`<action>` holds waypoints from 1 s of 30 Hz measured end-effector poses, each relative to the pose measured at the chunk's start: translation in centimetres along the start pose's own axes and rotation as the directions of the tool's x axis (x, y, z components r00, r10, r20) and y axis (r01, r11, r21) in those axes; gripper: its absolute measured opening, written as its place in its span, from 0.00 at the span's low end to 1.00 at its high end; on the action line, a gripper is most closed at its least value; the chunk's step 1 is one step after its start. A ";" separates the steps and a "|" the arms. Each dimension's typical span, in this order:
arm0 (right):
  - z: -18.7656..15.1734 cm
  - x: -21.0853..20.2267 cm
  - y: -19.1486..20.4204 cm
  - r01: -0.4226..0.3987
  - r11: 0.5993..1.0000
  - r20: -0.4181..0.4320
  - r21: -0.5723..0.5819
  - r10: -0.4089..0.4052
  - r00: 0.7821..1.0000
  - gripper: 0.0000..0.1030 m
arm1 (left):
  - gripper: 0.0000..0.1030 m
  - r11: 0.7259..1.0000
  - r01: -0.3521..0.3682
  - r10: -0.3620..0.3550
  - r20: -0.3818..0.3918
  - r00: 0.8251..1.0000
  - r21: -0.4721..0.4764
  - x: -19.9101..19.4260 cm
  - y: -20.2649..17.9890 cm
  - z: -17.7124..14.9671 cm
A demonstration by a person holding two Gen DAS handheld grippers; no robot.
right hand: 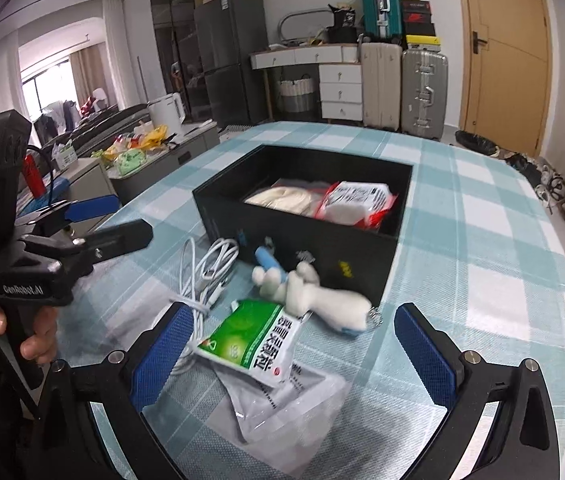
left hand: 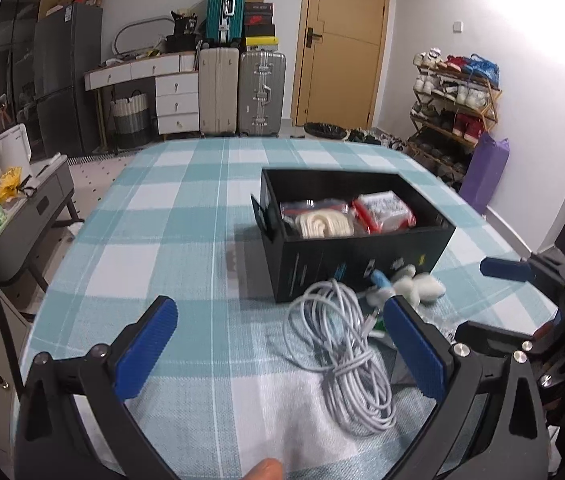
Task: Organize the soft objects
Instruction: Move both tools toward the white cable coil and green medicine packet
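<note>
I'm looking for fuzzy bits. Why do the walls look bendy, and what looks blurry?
Both views are fisheye, so the door and room edges curve, with dark corners. In the left wrist view the white plush toy is smeared and bright light washes out the top right wall. In the right wrist view the toy is soft, and the far window glares.

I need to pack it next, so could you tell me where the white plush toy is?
The white plush toy lies on the table against the black box's near wall, right of the white cable.
</note>
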State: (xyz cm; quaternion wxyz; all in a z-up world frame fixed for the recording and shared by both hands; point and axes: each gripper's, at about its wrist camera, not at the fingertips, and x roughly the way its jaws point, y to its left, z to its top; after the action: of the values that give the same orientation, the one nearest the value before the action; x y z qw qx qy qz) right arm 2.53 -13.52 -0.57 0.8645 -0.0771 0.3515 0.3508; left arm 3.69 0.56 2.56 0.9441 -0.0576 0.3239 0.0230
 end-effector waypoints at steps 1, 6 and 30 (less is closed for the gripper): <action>-0.2 0.0 0.1 -0.004 1.000 -0.006 0.000 0.004 1.000 0.99 | 1.00 1.000 0.005 -0.005 -0.008 1.000 -0.001 0.2 -0.1 -0.2; -0.6 0.5 0.1 -0.017 1.000 -0.034 0.002 0.017 0.999 0.99 | 1.00 1.000 0.012 -0.012 -0.032 0.999 0.004 0.8 -0.3 -0.9; -1.1 2.8 2.2 -0.074 0.997 -0.108 -0.032 0.070 0.992 0.99 | 1.00 0.999 0.033 -0.034 -0.067 0.997 -0.021 1.7 0.2 -1.7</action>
State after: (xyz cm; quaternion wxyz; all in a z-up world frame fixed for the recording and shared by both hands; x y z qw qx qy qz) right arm 1.91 -10.79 -3.01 0.8298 -0.0983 0.3934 0.3834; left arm 4.00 0.55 0.20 0.9322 -0.0734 0.3544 0.0084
